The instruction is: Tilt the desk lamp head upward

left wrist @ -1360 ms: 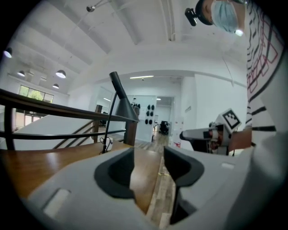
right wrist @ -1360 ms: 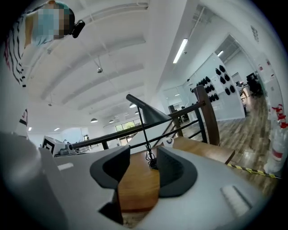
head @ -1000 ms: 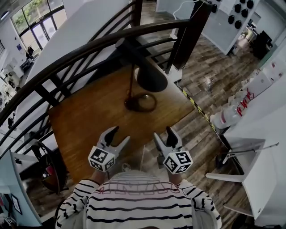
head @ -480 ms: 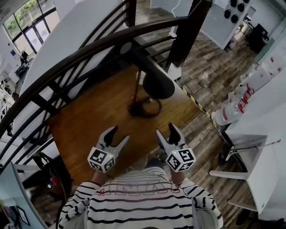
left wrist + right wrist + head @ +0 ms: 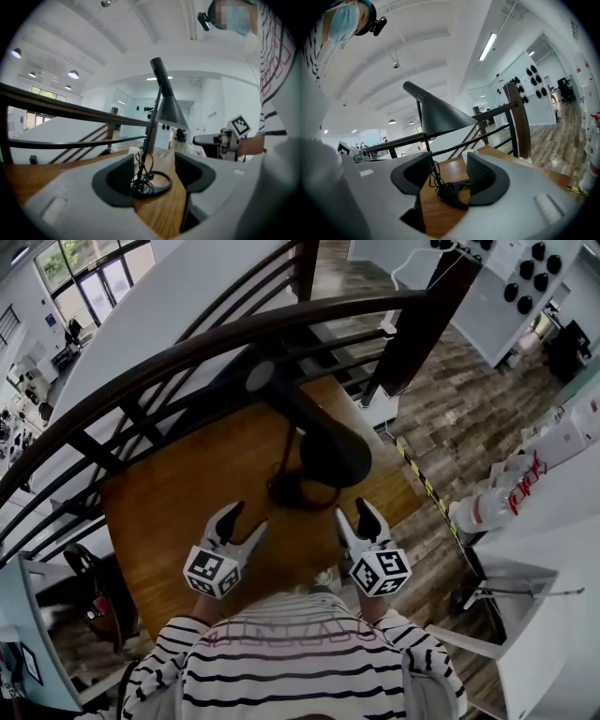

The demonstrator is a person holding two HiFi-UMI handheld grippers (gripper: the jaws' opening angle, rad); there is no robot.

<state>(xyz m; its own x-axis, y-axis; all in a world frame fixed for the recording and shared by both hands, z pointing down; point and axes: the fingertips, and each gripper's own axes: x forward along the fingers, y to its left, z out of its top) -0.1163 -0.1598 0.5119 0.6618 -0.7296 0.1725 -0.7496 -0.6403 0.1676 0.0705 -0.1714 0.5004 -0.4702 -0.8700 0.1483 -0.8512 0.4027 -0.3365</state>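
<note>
A black desk lamp stands on the wooden table (image 5: 187, 502). Its cone head (image 5: 335, 457) points down over the ring base (image 5: 302, 493), which has cable coiled round it. My left gripper (image 5: 243, 522) is open, just short of the base on its left. My right gripper (image 5: 354, 513) is open beside the head's near right edge, touching nothing; its jaws have just been closing with nothing between them. In the left gripper view the head (image 5: 171, 110), stem (image 5: 152, 131) and base (image 5: 151, 183) lie ahead between the jaws. The right gripper view shows the head (image 5: 438, 115) above the base (image 5: 454, 193).
A dark curved railing (image 5: 234, 334) runs behind the table. A white cup (image 5: 134, 153) stands near the lamp stem. White equipment (image 5: 525, 484) fills the right side beyond the wood floor. A dark wheeled object (image 5: 94, 592) sits left of the table.
Both grippers have moved forward over the table to the lamp. The right gripper's jaws look narrower than before.
</note>
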